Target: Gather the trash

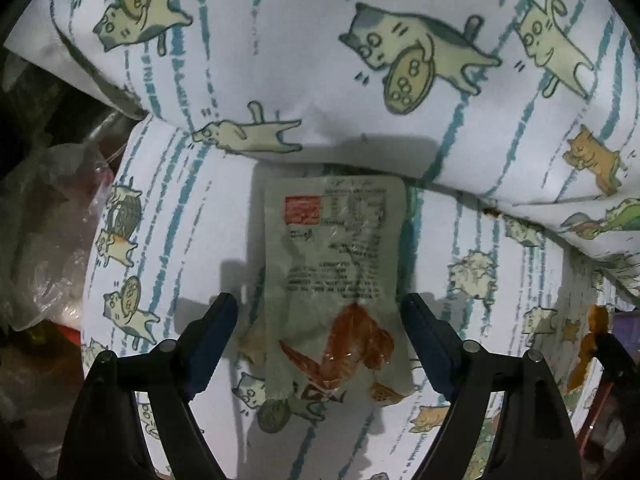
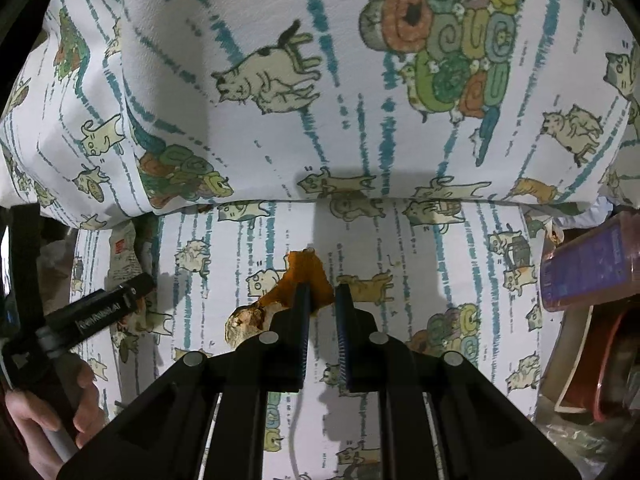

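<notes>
A flat grey snack wrapper (image 1: 340, 276) with a red label and a picture of orange food lies on the cat-print bed sheet (image 1: 192, 208). My left gripper (image 1: 320, 336) is open, its jaws standing either side of the wrapper's lower half. The wrapper also shows at the left of the right wrist view (image 2: 124, 256). An orange peel-like scrap (image 2: 298, 280) lies on the sheet in the right wrist view. My right gripper (image 2: 322, 300) is nearly shut, its jaws a narrow gap apart at the scrap's near edge; whether it grips the scrap is unclear. The scrap also shows in the left wrist view (image 1: 592, 336).
A cat-print pillow (image 1: 360, 60) lies just beyond the wrapper and fills the top of the right wrist view (image 2: 320, 80). Crumpled clear plastic bags (image 1: 48, 220) lie off the bed's left edge. A purple-labelled box (image 2: 588, 264) and red-rimmed items (image 2: 600, 360) sit at right.
</notes>
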Available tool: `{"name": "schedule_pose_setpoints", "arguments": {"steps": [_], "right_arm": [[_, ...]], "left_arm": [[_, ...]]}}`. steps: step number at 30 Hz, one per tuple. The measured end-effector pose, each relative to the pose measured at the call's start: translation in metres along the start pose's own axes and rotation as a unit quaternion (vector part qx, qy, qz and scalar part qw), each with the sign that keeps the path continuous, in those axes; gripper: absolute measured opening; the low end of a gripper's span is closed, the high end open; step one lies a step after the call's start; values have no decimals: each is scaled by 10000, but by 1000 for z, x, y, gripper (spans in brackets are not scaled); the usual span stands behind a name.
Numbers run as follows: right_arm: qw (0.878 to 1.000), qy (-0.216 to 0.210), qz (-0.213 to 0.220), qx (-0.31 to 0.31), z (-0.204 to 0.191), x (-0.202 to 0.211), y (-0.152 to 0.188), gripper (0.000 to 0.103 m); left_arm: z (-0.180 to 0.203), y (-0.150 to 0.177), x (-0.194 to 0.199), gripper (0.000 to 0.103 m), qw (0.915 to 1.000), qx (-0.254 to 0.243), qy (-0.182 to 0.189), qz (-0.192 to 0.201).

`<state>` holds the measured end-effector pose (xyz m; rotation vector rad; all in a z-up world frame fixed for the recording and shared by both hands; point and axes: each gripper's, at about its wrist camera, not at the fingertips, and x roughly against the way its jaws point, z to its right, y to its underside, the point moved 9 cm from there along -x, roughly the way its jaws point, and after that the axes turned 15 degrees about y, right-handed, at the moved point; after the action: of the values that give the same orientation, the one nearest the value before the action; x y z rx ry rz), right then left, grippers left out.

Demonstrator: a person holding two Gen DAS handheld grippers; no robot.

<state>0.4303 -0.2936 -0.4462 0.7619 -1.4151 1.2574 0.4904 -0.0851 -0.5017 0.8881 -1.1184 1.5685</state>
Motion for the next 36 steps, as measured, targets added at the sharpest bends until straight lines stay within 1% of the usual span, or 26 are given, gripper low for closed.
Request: {"name": "schedule_pose_setpoints", "arguments": {"steps": [2,3,4,6,8,9,11,13,15,19,21,23,25,27,32,33,36], "right_arm": [[9999,59,20,149,1,-1,1,12],[9998,128,54,158,3,-1,1,12],[9998,140,66,148,5,-1,0,12],[9999,65,55,90,7,1,0,12],[10000,16,76,31,10,4,-1,12],[10000,3,96,19,11,6,-2,12],[9999,-48,139,-1,11,11,-2,12],[9997,-138,177,-32,10,17,-1,12],[9994,-292,189,-40,6,21,2,12],[9988,-440,209,30,-2,30,9,12],[9983,-518,275,33,-6,38,10,12],[9974,-619,360,22,-8,48,11,12],[9962,-727,471,20,-11,59,13,12],[9951,-815,568,20,-14,69,15,12],[9934,-924,680,82,-18,84,19,12],[9929,-920,742,115,-19,88,19,12],[9915,-858,963,183,-20,99,20,12]], "left_arm": [[-1,-1,1,76,9999,55,143,13],[-2,-1,2,65,9999,50,98,19],[-1,-1,4,65,10000,8,90,19],[9,-1,11,65,9994,-49,340,-14],[13,-2,21,64,9992,-11,397,42],[4,-7,27,63,9989,6,458,124],[8,-11,44,63,9977,-56,617,279],[13,-14,67,63,9957,-228,750,493],[20,-13,89,63,9935,-381,805,702],[30,-1,118,63,9894,-512,1084,823],[35,4,134,63,9873,-697,1072,939],[29,7,143,63,9846,-930,989,1099],[33,11,157,63,9797,-1241,984,1229],[36,17,173,63,9739,-1465,1080,1355],[33,19,199,63,9672,-1590,1128,1628],[34,20,206,63,9659,-1612,1102,1699],[35,22,225,63,9586,-1825,923,1980]]}}
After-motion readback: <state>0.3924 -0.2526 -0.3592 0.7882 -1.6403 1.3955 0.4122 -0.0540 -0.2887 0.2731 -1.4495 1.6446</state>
